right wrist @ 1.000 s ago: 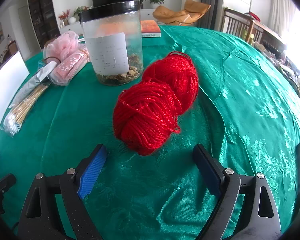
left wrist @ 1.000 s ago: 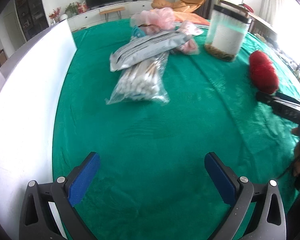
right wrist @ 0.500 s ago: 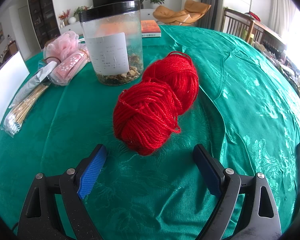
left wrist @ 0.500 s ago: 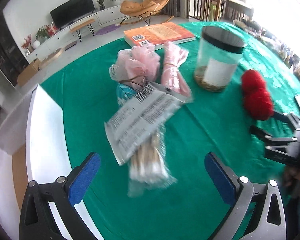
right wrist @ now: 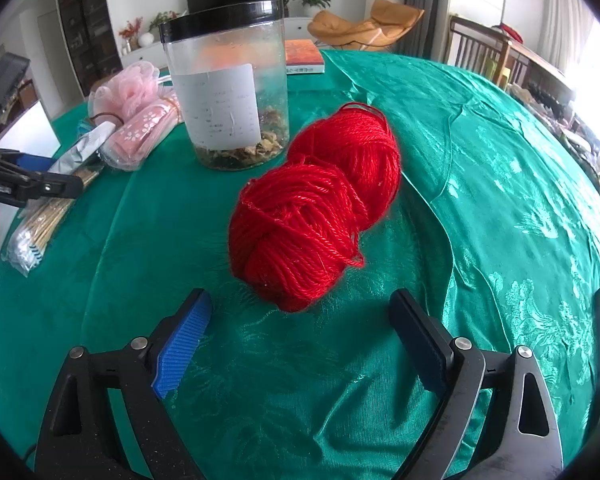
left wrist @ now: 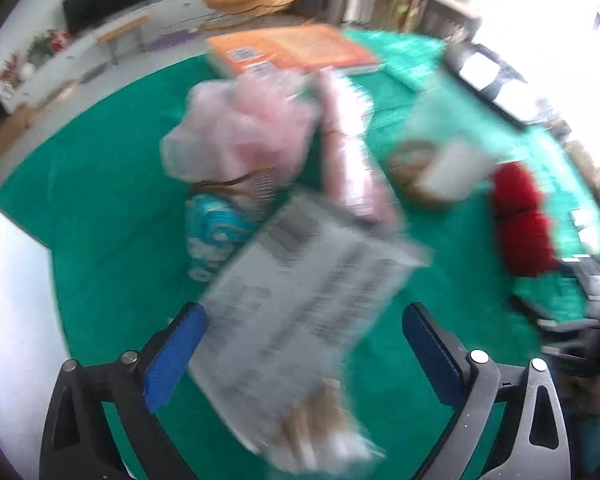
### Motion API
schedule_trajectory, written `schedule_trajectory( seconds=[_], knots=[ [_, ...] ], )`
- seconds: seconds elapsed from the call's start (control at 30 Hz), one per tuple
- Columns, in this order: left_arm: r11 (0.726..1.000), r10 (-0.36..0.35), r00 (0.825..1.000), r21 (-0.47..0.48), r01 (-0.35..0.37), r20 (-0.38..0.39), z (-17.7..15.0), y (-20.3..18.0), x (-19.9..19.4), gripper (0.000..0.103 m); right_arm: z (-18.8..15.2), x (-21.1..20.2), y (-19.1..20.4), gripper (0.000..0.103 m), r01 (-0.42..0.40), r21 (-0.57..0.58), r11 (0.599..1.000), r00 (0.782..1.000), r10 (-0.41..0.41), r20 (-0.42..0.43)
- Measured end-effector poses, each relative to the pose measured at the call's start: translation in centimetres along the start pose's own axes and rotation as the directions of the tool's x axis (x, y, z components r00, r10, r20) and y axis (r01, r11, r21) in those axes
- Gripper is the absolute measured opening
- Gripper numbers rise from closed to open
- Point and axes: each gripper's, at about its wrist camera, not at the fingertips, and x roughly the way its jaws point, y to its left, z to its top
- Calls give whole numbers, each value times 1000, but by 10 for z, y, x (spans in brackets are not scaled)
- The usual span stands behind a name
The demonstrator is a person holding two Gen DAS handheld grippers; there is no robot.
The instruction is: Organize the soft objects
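Green satin cloth (right wrist: 480, 168) covers the bench, where a red yarn skein (right wrist: 320, 204) lies just ahead of the right claw (right wrist: 300, 332), whose jaws stand apart and empty; the left claw (left wrist: 304, 354), jaws just narrowing slightly yet spread, hangs over a blurred grey printed plastic pouch (left wrist: 304, 300) atop a clear bag of wooden sticks (left wrist: 324, 432)
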Motion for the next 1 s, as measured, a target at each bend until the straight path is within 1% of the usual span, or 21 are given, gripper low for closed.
schedule_trajectory(
  seconds=[0.03,0.07,0.1,0.13,0.17,0.23,0.27,0.33,0.47,0.5,0.57,0.6,0.67,0.7,0.73,0.77,0.83,0.87,0.9,0.97,1.0],
  knots=[
    [997,-81,997,8,81,-6,-3,-7,-8,97,0,0,0,93,0,0,1000,1000,0,0],
    [994,-108,994,29,109,-15,-6,-16,-13,97,0,0,0,93,0,-1,1000,1000,0,0],
    [993,-100,995,60,101,-23,-10,-26,-15,97,0,0,0,94,0,-1,1000,1000,0,-1],
    [992,-63,998,103,66,-30,-12,-35,-15,97,0,0,0,94,0,-2,1000,1000,0,-2],
    [985,15,1000,172,-12,-15,-15,-47,-16,97,0,0,0,94,0,-2,1000,1000,0,-2],
    [958,135,990,248,-141,41,-14,-56,-17,98,1,0,0,94,-1,-1,1000,1000,1,-2],
    [949,178,983,255,-186,55,-8,-57,-15,98,1,0,0,94,-1,-1,1000,1000,1,-3],
    [937,242,969,246,-247,49,3,-46,-5,98,1,0,0,94,-1,-1,1000,1000,1,-2],
    [937,311,950,172,-303,-20,18,-7,19,98,1,0,-1,94,-1,-2,1000,1000,1,-2],
    [944,304,952,143,-297,-35,19,2,24,98,1,0,-1,94,-1,-1,1000,1000,1,-2],
    [965,260,963,64,-255,-77,20,19,33,98,1,0,-1,94,-1,-1,1000,1000,1,-2],
    [968,249,964,27,-248,-92,19,24,36,98,1,0,-1,94,-1,-1,1000,1000,1,-2],
    [979,206,975,16,-205,-84,17,23,32,98,1,0,-1,94,-1,-1,1000,1000,1,-2],
    [987,164,983,16,-163,-82,16,20,26,97,1,0,-1,94,-1,-1,1000,1000,1,-2],
    [995,101,992,15,-100,-80,15,16,19,93,1,0,-1,94,-1,-1,1000,1000,1,-2],
    [998,58,995,14,-57,-83,13,12,16,90,1,0,-1,94,-1,-1,1000,1000,1,-2],
    [999,-46,994,0,46,-103,10,3,10,90,1,0,-1,94,-1,-2,1000,1000,1,-2],
    [998,-61,992,4,62,-107,8,-4,8,90,1,0,-1,95,-1,-2,1000,1000,1,-2],
    [998,-50,993,20,53,-108,7,-12,9,90,1,0,-1,95,-1,-2,1000,1000,1,-2],
    [999,15,995,50,-10,-96,8,-20,11,90,1,0,-1,95,-1,-1,1000,1000,1,-2],
    [996,65,994,59,-60,-87,8,-23,14,90,1,0,-1,95,-1,-1,1000,1000,1,-2]
  ],
)
